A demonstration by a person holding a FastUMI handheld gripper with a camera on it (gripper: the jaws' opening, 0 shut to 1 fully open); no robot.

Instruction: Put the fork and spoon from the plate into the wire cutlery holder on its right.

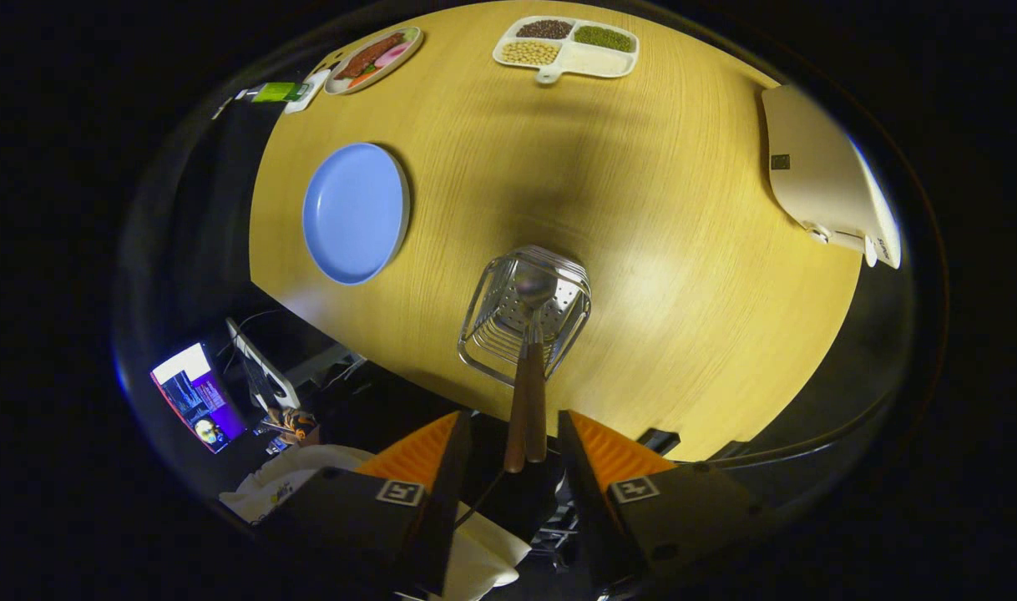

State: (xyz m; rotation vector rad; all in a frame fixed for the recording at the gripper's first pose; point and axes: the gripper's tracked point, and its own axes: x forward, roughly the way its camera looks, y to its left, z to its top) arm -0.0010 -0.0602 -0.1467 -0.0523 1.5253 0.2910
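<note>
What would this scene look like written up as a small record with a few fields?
table: round wooden top
plate: blue plate, nothing on it
holder: wire cutlery holder, right of the plate
cutlery: spoon and a second wooden-handled piece stand in the holder
gripper: gripper open, fingers either side of the handles, not pressing them
far side: divided tray of beans, food plate

One blue plate (356, 212), one wire holder (525, 313), two wooden-handled utensils (527, 409), two food trays (566, 47).
</note>
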